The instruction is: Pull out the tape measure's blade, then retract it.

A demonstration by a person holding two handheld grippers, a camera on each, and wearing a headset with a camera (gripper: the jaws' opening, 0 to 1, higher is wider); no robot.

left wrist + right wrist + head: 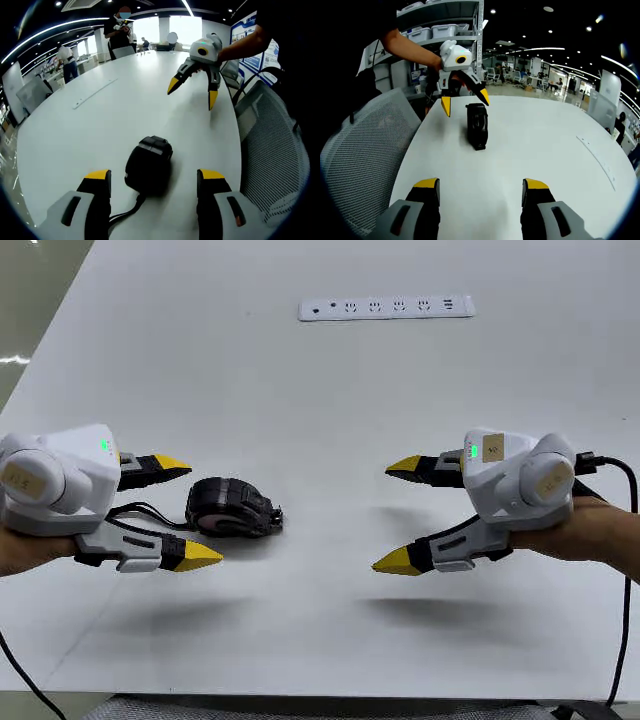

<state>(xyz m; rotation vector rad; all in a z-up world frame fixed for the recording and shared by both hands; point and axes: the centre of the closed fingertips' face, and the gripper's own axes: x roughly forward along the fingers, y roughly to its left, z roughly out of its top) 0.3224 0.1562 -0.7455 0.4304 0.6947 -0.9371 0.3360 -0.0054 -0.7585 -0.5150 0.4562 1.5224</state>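
Tape measure status: the black, rounded tape measure with a rubbery case point(232, 507) was lying on the white counter point(320, 390), left of centre, blade not yet drawn out.

- Left gripper point(197, 510): yellow-tipped fingers point(98, 175) were spread apart and nothing was held. The case was seen between and just ahead of the two tips, in the mouth of the gripper. No contact could be made out.
- Right gripper point(385, 518): fingers likewise spread, nothing gripped. It was kept well apart from the case, across a bare stretch of counter, with its tips pointed back at it.
- Long axis: the case was laid roughly along the line joining the two grippers. Its narrower end was turned toward the right gripper, and a thin black cord loop point(140, 512) was trailed from the other end toward the left gripper.
- Judgement: the left gripper was much the nearer and was lined up to clamp the body. The blade hook is probably at the end facing the right gripper, so the pull would be made by that side. The hook itself could not be resolved.

Writing: no brand or scale could be read on the case. A tan sticker on the right gripper's housing was noted, but its mark was too small to read. The white power strip point(386, 307) at the far side of the counter carried no legible print.
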